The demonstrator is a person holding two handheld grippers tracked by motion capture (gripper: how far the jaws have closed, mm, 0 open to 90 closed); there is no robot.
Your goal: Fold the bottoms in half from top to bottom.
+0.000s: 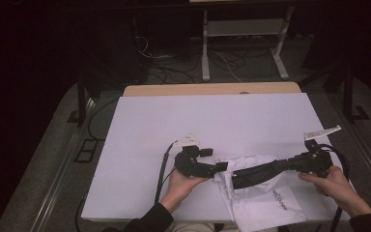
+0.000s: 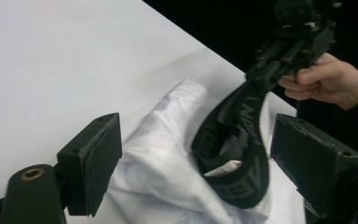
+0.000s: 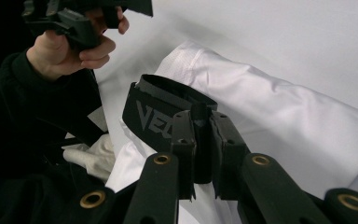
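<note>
Listing Items at the White Garment

Covering most of the scene, the table [image 1: 212, 121] carries a white sheet under all entries. White garment [image 1: 265, 203]: lies crumpled at the table's near edge; landmark for what follows. Black strap [image 1: 258, 173]: printed with pale letters, looped, resting on top of the garment, one end raised. Right hand-held gripper [image 3: 204, 140]: just right of the garment, jaws pinched narrow on the strap's end. Left hand-held gripper [image 2: 196, 158]: just left of the garment, jaws standing wide, nothing between the pads, garment and strap beyond them.
</note>
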